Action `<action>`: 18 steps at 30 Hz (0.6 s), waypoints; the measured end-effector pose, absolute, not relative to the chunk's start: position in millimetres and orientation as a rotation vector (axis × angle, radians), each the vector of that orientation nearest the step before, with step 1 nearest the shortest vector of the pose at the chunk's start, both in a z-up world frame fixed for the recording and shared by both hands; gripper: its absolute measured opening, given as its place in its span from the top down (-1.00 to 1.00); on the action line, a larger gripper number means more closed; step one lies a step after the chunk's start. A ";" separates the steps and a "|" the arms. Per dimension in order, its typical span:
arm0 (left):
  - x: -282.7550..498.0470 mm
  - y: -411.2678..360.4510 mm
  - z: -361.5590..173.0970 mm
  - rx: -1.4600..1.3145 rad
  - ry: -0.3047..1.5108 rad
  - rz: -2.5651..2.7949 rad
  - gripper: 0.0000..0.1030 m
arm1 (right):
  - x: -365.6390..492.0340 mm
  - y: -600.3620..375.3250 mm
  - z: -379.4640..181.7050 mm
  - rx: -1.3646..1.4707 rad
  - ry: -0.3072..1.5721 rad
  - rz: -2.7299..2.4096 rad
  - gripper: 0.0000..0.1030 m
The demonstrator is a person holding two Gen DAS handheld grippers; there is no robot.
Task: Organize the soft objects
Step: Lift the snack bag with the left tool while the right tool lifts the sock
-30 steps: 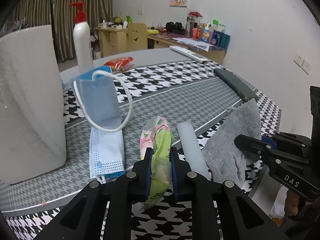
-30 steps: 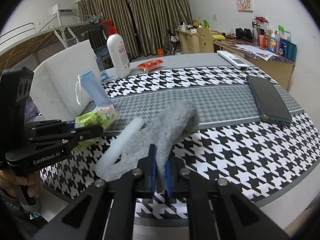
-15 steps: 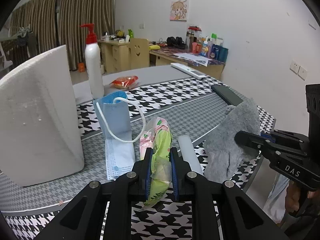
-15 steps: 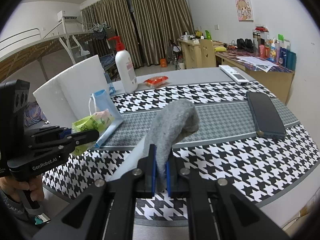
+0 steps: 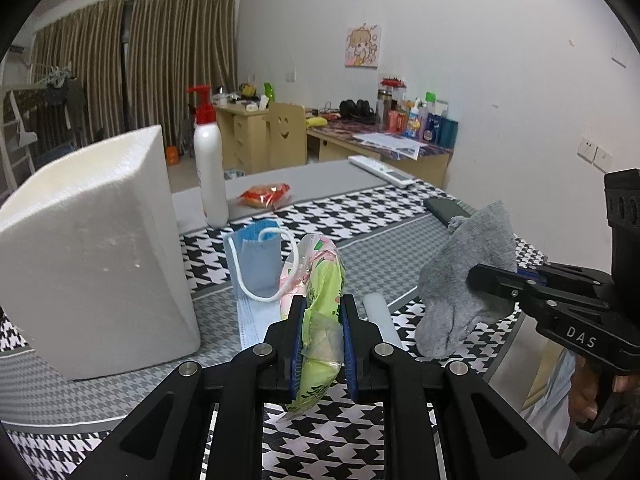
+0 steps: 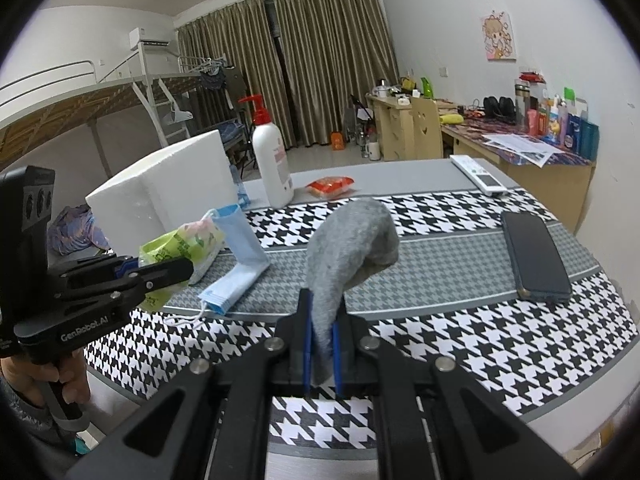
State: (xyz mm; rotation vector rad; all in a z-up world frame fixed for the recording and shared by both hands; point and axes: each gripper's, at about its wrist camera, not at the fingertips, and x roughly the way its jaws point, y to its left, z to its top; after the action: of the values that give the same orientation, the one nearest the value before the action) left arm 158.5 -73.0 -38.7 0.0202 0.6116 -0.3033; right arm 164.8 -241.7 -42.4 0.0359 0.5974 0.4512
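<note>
A table (image 6: 460, 344) under a black-and-white houndstooth cloth carries, from largest down, a white foam block (image 5: 92, 256), a white pump bottle (image 6: 272, 168) with a red top, a dark phone (image 6: 534, 254), a blue face mask (image 6: 240, 256) partly propped against the block, and a small red snack packet (image 6: 331, 185). Above the near edge the right gripper (image 6: 321, 344) is clamped on a grey sock (image 6: 352, 244) that arches up out of its jaws, clear of the cloth. Beside it, the left gripper (image 5: 322, 334) pinches a green-and-pink soft packet (image 5: 320, 292), also off the table, just in front of the mask
</note>
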 end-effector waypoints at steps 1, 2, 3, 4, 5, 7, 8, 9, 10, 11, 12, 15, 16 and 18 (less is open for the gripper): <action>157.7 -73.0 -36.9 0.022 0.607 -0.306 0.65 | 164.3 -240.9 -41.1 0.036 0.594 0.454 0.79; 156.4 -72.7 -34.8 0.022 0.602 -0.309 0.65 | 163.6 -240.2 -39.7 0.036 0.589 0.457 0.79; 155.1 -72.5 -32.8 0.023 0.596 -0.308 0.65 | 162.9 -240.1 -38.7 0.036 0.586 0.459 0.79; 153.7 -72.4 -31.3 0.024 0.589 -0.306 0.65 | 162.4 -239.4 -37.2 0.038 0.583 0.462 0.79; 152.3 -71.7 -29.6 0.025 0.583 -0.306 0.65 | 161.3 -238.5 -36.2 0.038 0.579 0.463 0.79; 149.3 -69.6 -26.2 0.022 0.573 -0.304 0.65 | 160.3 -236.8 -33.2 0.037 0.568 0.470 0.79; 147.5 -69.0 -25.2 0.023 0.569 -0.304 0.65 | 159.9 -236.0 -32.0 0.036 0.564 0.472 0.79; 146.3 -69.0 -25.0 0.024 0.565 -0.303 0.65 | 159.2 -235.0 -30.6 0.035 0.559 0.476 0.79; 145.9 -68.2 -24.1 0.023 0.563 -0.303 0.65 | 158.9 -234.0 -29.1 0.034 0.553 0.480 0.79; 144.7 -67.0 -23.0 0.021 0.561 -0.301 0.65 | 158.4 -232.8 -28.1 0.033 0.549 0.484 0.79; 143.9 -65.7 -21.6 0.019 0.556 -0.300 0.65 | 157.7 -231.4 -26.9 0.031 0.545 0.488 0.79; 136.5 -60.9 -17.5 0.022 0.538 -0.284 0.65 | 156.7 -227.0 -23.8 0.024 0.536 0.499 0.79; 134.9 -59.0 -16.3 0.021 0.534 -0.279 0.65 | 156.4 -226.0 -23.0 0.021 0.532 0.502 0.79; 133.2 -55.2 -13.7 0.021 0.525 -0.265 0.65 | 155.5 -224.3 -21.5 0.016 0.523 0.509 0.78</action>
State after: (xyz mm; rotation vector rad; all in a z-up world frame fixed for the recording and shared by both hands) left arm 133.2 -55.2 -13.7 0.0207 0.5250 -0.2648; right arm 155.5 -224.3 -21.5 0.0158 0.5233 0.5089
